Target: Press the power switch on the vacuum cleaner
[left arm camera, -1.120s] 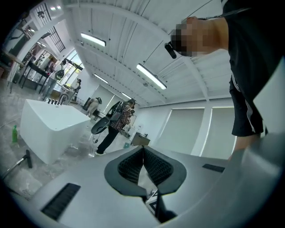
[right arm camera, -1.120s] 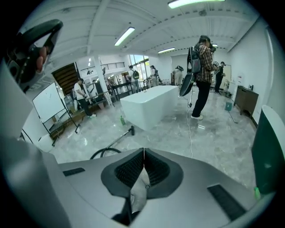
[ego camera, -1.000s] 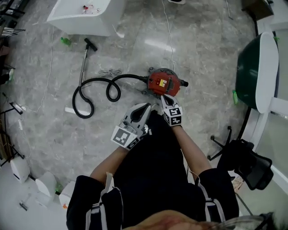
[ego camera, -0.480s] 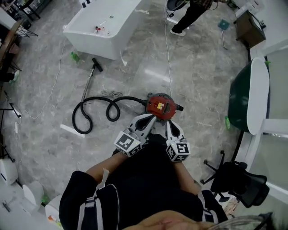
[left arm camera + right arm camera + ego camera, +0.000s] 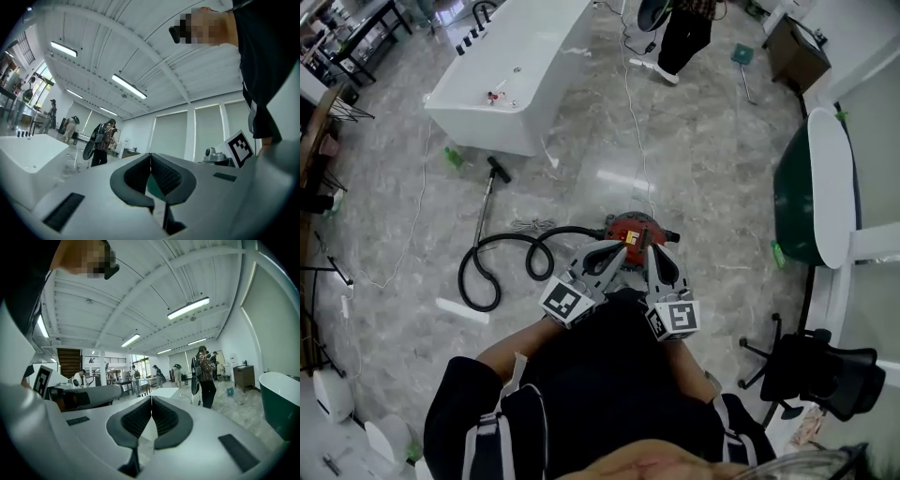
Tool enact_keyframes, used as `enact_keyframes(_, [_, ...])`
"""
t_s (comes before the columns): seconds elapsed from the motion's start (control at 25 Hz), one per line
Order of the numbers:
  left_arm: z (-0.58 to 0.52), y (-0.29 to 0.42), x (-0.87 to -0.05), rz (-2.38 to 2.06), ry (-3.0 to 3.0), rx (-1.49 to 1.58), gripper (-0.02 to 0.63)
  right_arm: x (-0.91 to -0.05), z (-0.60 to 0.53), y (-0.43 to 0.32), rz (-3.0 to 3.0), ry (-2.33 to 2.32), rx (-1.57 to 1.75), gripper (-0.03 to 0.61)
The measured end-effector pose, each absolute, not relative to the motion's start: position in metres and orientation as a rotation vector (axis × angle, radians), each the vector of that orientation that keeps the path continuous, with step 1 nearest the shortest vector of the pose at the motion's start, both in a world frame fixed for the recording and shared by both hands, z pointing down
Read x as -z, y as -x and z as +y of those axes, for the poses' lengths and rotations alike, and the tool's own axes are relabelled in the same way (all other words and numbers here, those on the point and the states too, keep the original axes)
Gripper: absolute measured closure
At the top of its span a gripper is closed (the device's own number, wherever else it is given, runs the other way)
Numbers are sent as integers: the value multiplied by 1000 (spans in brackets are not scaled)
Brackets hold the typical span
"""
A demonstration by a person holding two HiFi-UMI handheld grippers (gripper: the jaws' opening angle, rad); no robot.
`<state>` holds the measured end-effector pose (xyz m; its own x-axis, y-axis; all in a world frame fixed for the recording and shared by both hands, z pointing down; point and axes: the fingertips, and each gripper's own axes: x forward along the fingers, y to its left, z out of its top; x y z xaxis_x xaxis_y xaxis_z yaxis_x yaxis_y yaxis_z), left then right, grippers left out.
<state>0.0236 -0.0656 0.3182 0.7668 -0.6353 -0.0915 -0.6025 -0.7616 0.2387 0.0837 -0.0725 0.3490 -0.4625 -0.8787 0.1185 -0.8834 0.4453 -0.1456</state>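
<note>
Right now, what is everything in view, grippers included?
vacuum cleaner: one, red, floor just ahead of the grippers
hose: one, black, looped left of the vacuum cleaner
bathtub: one, white, upper left
green tub: one, white rim, right
office chair: one, black, lower right
standing person: one, dark trousers, top
left gripper: grey, jaws together, empty
right gripper: grey, jaws together, empty

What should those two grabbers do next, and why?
Probably lower the right gripper onto the vacuum. It and the left gripper are shut and empty, aimed out across the room, with the vacuum on the floor below, neither touching it.
</note>
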Motion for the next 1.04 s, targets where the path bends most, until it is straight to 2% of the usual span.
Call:
enact_keyframes(0.52, [-58, -17, -325, -925, -2758, 348, 595, -332, -65, -78, -2656, -1602, -152, 560])
enact_keyframes(0.72, [-58, -8, -322, -965, -2747, 359, 595, -322, -60, -69, -2614, -1599, 53, 560])
enact_keyframes(1.04, [-62, 16, -322, -1062, -2688, 365, 595, -336, -63, -62, -2592, -1589, -23, 560])
